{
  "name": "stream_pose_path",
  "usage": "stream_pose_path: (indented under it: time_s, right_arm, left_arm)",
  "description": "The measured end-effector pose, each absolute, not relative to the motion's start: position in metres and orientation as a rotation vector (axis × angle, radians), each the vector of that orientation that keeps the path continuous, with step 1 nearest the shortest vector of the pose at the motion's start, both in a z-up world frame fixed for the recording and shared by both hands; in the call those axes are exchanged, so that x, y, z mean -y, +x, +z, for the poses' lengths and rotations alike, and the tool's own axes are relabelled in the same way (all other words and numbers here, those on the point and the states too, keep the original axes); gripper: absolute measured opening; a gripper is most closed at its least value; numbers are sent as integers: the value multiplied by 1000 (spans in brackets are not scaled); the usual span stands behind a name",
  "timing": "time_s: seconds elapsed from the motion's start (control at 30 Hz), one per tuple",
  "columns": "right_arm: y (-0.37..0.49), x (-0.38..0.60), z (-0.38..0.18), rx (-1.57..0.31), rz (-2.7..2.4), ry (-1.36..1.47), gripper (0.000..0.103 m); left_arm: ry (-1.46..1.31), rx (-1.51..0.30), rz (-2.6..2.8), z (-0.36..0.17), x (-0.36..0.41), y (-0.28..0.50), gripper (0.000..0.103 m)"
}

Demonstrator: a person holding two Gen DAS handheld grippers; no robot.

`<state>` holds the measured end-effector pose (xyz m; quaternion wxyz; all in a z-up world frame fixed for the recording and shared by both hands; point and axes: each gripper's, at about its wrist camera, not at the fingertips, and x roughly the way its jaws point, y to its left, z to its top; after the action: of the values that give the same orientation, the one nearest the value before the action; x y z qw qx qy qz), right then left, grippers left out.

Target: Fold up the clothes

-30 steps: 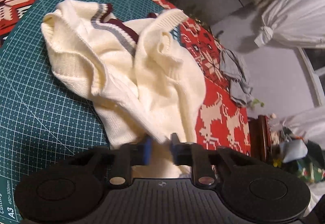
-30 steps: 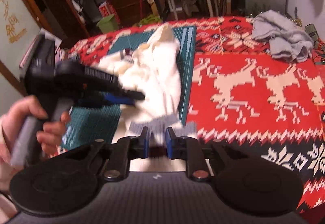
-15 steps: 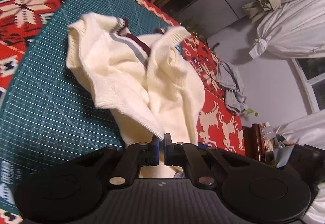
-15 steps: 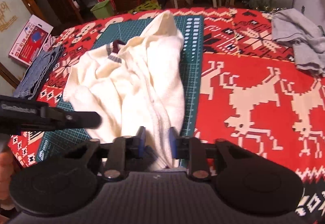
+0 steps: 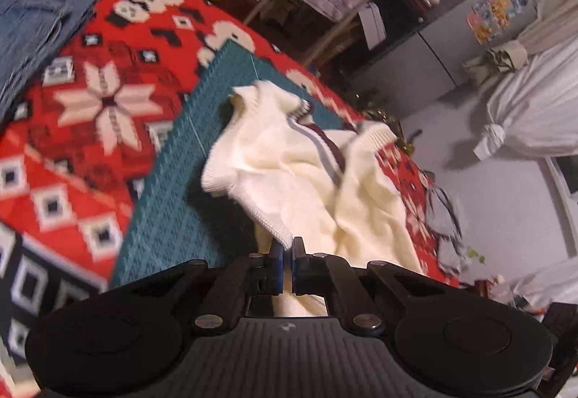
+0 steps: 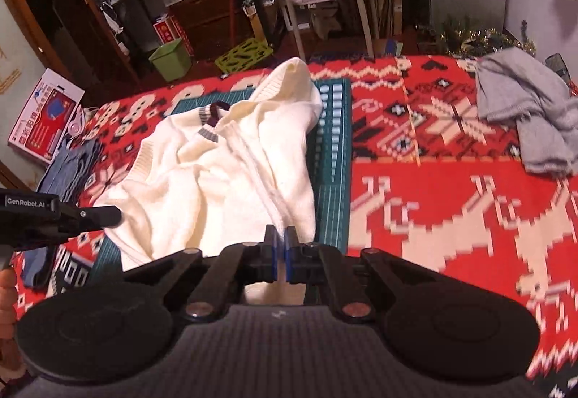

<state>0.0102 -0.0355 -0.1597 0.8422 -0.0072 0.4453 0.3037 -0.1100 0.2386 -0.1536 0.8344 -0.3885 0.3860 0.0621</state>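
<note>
A red patterned blanket (image 6: 451,203) covers the surface ahead of both grippers, with a green cutting mat (image 6: 334,152) laid on it and a cream sweater (image 6: 224,181) rumpled across the mat. The left gripper (image 5: 288,251) is clenched on a ribbed edge of the sweater just ahead of it, while the right gripper (image 6: 281,239) pinches another edge, a grey garment (image 6: 527,116) lying far off to its right.

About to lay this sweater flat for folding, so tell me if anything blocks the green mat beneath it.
Nothing visible does. Both the left gripper and right gripper already pinch the cream sweater; the green mat around it is bare.
</note>
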Motion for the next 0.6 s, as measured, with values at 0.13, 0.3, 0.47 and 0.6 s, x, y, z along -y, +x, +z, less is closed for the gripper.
stream_pose_path:
  time_s: [0.13, 0.3, 0.47, 0.6]
  right_arm:
    - [32, 22, -158, -924, 618, -8, 4]
    - [59, 19, -167, -914, 551, 11, 4]
    - [65, 27, -183, -929, 517, 40, 5]
    - [54, 33, -174, -908, 522, 77, 13]
  left_arm:
    - [-783, -823, 162, -157, -260, -83, 4]
    - [-758, -831, 226, -169, -284, -68, 4]
    - [-814, -861, 243, -186, -299, -73, 4]
    - [-852, -854, 214, -181, -295, -86, 10]
